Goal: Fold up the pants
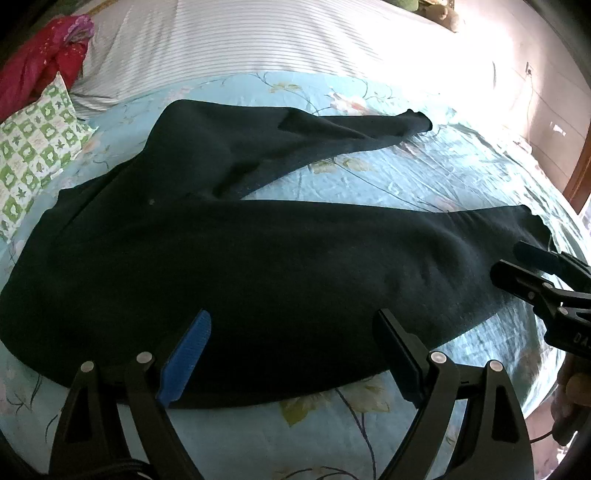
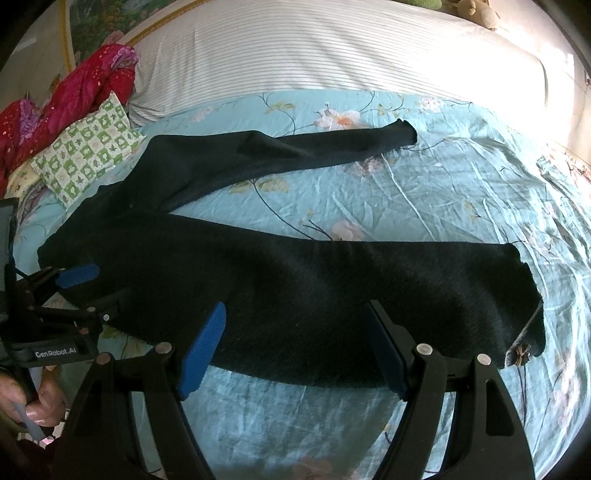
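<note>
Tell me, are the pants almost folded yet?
Not yet. Done: the black pants lie spread on the blue flowered sheet, legs apart in a V. In hand: nothing; the left gripper and right gripper are both open above the near leg. Left: bringing the far leg over and all the folding.

A home bedroom: a wide bed [image 2: 461, 192] spread with a light-blue flowered sheet, a striped blanket [image 2: 314, 55] farther back, a green-and-white patterned pillow [image 2: 88, 155], a crumpled red quilt [image 2: 74, 92], and a soft toy [image 2: 476, 13] at the far edge.
</note>
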A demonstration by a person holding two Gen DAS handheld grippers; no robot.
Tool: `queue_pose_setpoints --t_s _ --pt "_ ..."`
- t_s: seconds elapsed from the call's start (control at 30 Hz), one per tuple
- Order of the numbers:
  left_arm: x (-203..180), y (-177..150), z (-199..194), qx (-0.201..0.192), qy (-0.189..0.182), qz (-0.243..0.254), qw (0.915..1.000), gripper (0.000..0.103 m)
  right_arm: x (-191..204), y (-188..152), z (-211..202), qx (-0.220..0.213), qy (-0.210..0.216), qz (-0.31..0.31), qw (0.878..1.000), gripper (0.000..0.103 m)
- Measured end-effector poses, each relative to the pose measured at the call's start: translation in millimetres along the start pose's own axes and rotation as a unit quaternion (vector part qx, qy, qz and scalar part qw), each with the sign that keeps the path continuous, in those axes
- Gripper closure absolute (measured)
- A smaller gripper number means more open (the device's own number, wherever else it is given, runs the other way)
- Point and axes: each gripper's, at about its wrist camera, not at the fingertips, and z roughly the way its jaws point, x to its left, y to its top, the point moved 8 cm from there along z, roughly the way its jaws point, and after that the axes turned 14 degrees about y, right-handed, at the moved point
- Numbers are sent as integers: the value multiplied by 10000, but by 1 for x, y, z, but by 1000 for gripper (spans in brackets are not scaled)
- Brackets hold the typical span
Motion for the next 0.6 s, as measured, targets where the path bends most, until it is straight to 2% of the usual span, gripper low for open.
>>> queue_pose_setpoints --t_s 0.37,0.6 --pt "-1 3 3 58 -61 52 10000 13 -4 1 2 12 54 87 9999 26" --pt "0 23 6 84 -11 203 9998 13 -9 19 5 -20 193 82 9998 26"
